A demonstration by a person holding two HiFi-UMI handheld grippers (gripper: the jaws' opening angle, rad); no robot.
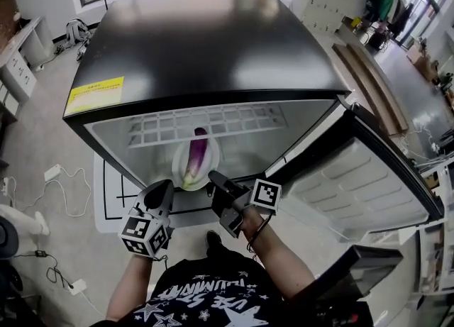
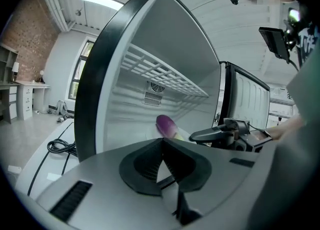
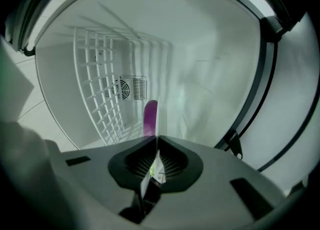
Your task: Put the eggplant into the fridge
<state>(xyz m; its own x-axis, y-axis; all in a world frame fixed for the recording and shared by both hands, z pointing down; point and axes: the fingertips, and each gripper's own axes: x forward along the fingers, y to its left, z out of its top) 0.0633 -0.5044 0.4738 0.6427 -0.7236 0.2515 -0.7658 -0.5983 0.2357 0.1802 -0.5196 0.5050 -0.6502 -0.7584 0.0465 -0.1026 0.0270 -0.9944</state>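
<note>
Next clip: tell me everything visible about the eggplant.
The eggplant is long and slim, glossy purple, fading to pale yellow-green at its near end. It lies lengthwise on a white plate inside the open fridge, below the wire shelf, with its purple tip pointing inward. Only the plate touches it.

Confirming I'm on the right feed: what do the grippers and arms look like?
Left gripper and right gripper match: black tongs, grey bodies, each with a white cube bearing black square markers. The person wears a black T-shirt printed with white stars; a dark cord loops the right wrist.
</note>
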